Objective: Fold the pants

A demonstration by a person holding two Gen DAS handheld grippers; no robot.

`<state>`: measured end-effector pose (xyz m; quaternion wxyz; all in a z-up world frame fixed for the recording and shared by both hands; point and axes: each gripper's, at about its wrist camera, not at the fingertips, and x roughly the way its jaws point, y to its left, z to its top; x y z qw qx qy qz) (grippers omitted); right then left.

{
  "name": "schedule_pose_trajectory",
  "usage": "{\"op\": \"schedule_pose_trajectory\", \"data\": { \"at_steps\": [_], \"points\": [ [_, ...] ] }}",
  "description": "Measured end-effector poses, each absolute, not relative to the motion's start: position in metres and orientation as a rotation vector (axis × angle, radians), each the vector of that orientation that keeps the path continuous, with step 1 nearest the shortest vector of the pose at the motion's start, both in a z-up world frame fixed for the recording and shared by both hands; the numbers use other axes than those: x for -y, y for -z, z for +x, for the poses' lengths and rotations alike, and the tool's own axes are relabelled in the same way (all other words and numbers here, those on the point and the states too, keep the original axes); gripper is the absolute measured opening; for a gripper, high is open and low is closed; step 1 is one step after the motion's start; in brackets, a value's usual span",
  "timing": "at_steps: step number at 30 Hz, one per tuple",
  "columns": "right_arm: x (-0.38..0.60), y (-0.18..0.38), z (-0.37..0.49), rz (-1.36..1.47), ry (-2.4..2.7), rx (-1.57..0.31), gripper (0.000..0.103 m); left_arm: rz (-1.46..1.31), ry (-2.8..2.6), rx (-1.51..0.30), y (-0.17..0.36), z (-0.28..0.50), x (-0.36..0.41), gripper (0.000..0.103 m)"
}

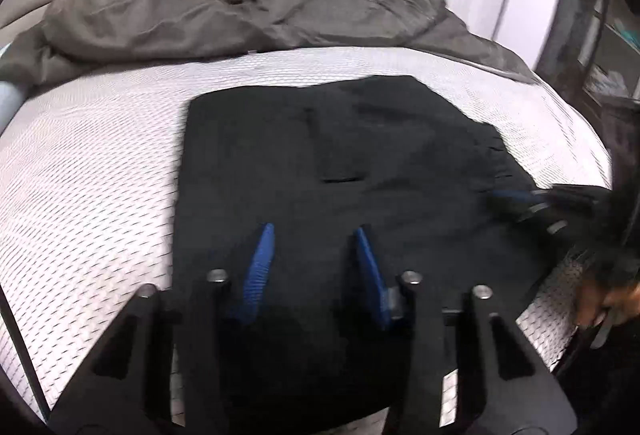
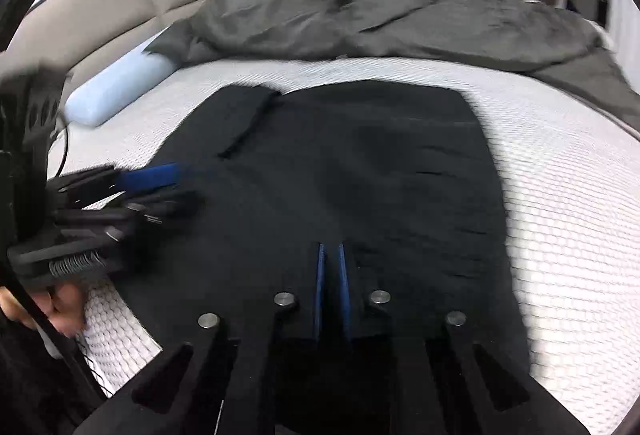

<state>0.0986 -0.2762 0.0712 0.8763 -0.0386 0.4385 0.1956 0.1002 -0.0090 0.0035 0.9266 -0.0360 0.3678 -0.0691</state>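
Blk pants (image 1: pixel 340 163) flat on quilted mattress (image 1: pixel 100 163); left hand-held gripper (image 1: pixel 314 235) apart, right hand-held gripper (image 2: pixel 331 251) pinched closed.

Black pants (image 1: pixel 340 175) under left gripper (image 1: pixel 314 231)

The black pants (image 1: pixel 360 171) lie folded into a flat, roughly rectangular stack on the white mattress (image 1: pixel 100 155).
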Motion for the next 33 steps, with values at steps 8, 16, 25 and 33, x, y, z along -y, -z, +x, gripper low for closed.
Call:
{"op": "schedule_pose_trajectory", "data": {
  "at_steps": [8, 16, 25, 33],
  "points": [
    [0.338, -0.088, 0.083, 0.016, -0.259, -0.872, 0.016, -0.161, 0.095, -0.737, -0.007, 0.100, -0.016, 0.038],
    [0.302, -0.123, 0.117, -0.024, -0.427, -0.850, 0.023, -0.037, 0.221, -0.733, -0.046, 0.144, 0.031, 0.061],
    [0.266, -0.067, 0.164, -0.190, -0.401, -1.016, 0.010, -0.012, 0.197, -0.856, -0.010, 0.193, 0.019, 0.049],
    [0.320, -0.098, 0.136, -0.153, -0.351, -0.966, 0.019, -0.069, 0.169, -0.819, -0.018, 0.168, -0.013, 0.065]
  ]
}}
